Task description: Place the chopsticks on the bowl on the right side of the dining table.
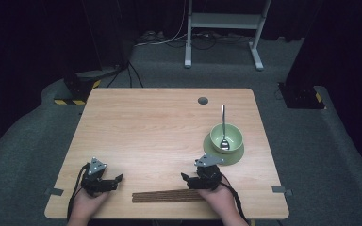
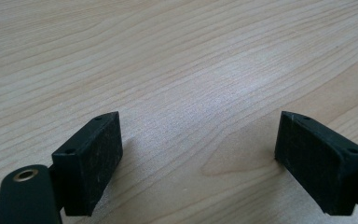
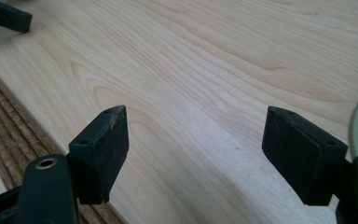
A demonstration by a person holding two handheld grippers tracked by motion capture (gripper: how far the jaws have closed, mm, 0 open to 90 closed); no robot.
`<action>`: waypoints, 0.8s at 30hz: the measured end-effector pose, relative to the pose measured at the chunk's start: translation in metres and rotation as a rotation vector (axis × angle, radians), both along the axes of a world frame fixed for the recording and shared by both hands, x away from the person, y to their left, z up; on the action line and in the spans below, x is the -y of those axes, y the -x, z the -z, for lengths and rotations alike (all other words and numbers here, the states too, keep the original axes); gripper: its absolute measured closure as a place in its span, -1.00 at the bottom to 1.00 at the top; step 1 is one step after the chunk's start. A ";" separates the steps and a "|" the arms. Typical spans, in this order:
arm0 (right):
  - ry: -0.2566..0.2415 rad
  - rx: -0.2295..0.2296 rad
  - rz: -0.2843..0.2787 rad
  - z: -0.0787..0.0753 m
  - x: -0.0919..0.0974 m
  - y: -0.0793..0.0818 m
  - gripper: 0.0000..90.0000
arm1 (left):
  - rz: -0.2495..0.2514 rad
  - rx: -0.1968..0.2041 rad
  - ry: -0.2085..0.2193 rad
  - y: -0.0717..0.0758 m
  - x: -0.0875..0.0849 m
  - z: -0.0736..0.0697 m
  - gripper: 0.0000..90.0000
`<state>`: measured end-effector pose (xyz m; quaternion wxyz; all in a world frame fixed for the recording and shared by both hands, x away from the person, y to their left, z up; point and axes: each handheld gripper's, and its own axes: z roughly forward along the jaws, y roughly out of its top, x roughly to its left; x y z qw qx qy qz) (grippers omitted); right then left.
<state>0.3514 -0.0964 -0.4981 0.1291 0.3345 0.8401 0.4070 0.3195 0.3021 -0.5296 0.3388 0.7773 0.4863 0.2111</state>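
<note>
Chopsticks (image 1: 168,195) lay beside the right gripper (image 1: 188,181), its jaws apart and empty, seemingly poised to grasp them.

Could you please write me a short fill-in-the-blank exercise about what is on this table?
1. The spoon stands in the green ____.
2. The bowl sits on a green ____.
3. The brown chopsticks lie along the table's ____ edge.
4. Between the pads of the right gripper there is ____ but bare wood.

Missing words: bowl; plate; near; nothing
</note>
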 end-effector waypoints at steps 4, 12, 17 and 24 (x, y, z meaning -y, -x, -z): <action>-0.002 -0.001 -0.024 0.000 -0.001 0.002 -0.40 | -0.007 -0.001 0.000 0.000 0.000 0.000 -0.67; -0.017 -0.011 -0.058 0.001 -0.005 0.005 -0.35 | -0.023 -0.003 -0.003 0.000 0.000 0.000 -0.71; -0.040 -0.038 -0.071 0.002 -0.006 0.007 -0.29 | -0.027 -0.002 -0.002 0.000 0.000 0.000 -0.72; -0.009 -0.049 -0.099 0.009 -0.012 0.016 -0.25 | -0.028 0.001 -0.002 0.001 0.000 0.000 -0.69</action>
